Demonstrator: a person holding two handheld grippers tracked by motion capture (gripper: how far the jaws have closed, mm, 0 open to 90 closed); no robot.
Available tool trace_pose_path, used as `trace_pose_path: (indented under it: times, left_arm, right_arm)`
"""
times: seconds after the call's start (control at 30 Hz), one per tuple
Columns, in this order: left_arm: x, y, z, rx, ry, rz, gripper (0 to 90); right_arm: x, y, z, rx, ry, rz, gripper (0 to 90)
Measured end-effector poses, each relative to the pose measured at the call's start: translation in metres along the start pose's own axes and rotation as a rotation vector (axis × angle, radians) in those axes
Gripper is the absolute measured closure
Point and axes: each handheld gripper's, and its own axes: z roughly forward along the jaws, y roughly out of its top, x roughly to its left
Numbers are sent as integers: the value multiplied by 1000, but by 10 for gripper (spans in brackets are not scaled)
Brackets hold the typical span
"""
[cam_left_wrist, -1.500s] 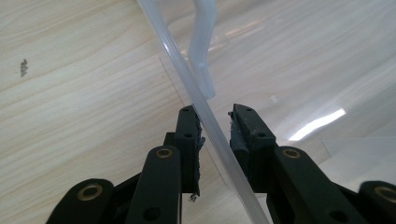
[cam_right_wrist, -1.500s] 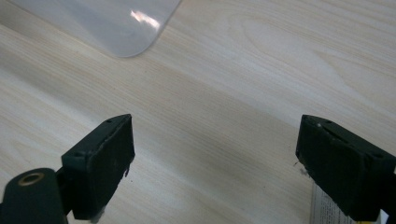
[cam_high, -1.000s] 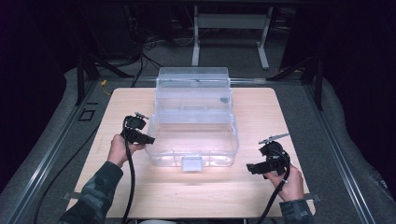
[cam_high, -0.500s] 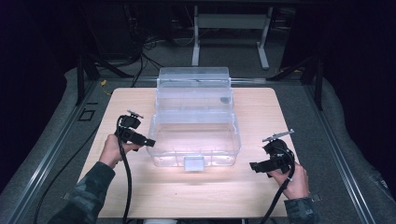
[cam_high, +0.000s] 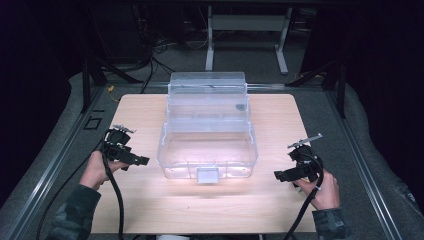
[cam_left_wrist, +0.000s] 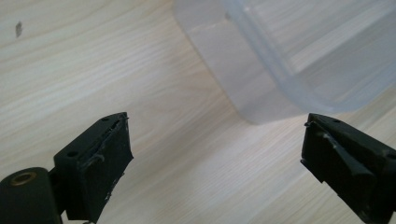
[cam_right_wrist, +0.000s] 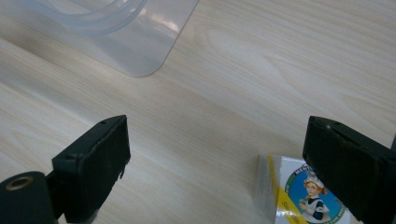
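A clear plastic box (cam_high: 207, 145) with its lid raised at the back stands in the middle of the wooden table (cam_high: 150, 205). My left gripper (cam_high: 142, 161) is off the box's left side and points at it. Its jaws have just been opening, and in the left gripper view my left gripper (cam_left_wrist: 215, 135) is open over bare wood, the box's corner (cam_left_wrist: 280, 56) just ahead. My right gripper (cam_high: 280, 176) is open at the box's front right. In the right gripper view a small printed packet (cam_right_wrist: 292, 196) lies on the wood beside the right jaw, not gripped.
A latch tab (cam_high: 207, 175) sticks out at the middle of the box's front wall. The table's edges are close to both hands. Dark floor, cables and a metal stand (cam_high: 245, 30) lie beyond the far edge.
My left gripper has drawn back leftward from the box's side and its jaws have opened. The right gripper has shifted only slightly.
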Motion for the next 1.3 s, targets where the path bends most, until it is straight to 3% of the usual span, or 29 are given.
trace_pose_path:
  times: [0.13, 0.3, 0.53, 0.63, 0.67, 0.77, 0.8, 0.83, 0.9, 1.0, 1.3]
  left_arm:
    - [5, -15, 7, 22, -3, 2, 61]
    - [14, -27, 9, 2, 1, -27, 44]
    - [17, -32, 11, 15, 4, -25, 47]
    - [19, -33, 15, 20, 7, -29, 50]
    - [20, -33, 16, 22, 6, -26, 49]
    - [20, -34, 22, 36, 12, -28, 47]
    - [20, -34, 24, 43, 15, -34, 47]
    - [21, -35, 26, 49, 18, -35, 47]
    - [21, -36, 29, 57, 21, -38, 44]
    - [22, -38, 31, 58, 19, -43, 38]
    - [24, -40, 32, 80, 31, -43, 41]
  right_arm:
    - [-5, 2, -4, 17, -11, 6, 75]
    - [-13, 1, -7, 25, -28, 18, 82]
    - [-29, -8, -8, 47, -57, 69, 87]
    - [-37, -13, -7, 66, -52, 89, 89]
    - [-40, -14, -7, 73, -32, 92, 89]
    - [-43, -16, -4, 96, -82, 102, 91]
    - [-47, -17, -2, 100, -16, 104, 93]
    - [-47, -17, 0, 107, -19, 105, 100]
    - [-46, -17, 4, 122, -87, 105, 118]
    - [-48, -18, 10, 142, -65, 107, 126]
    - [-51, -18, 27, 213, -63, 123, 169]
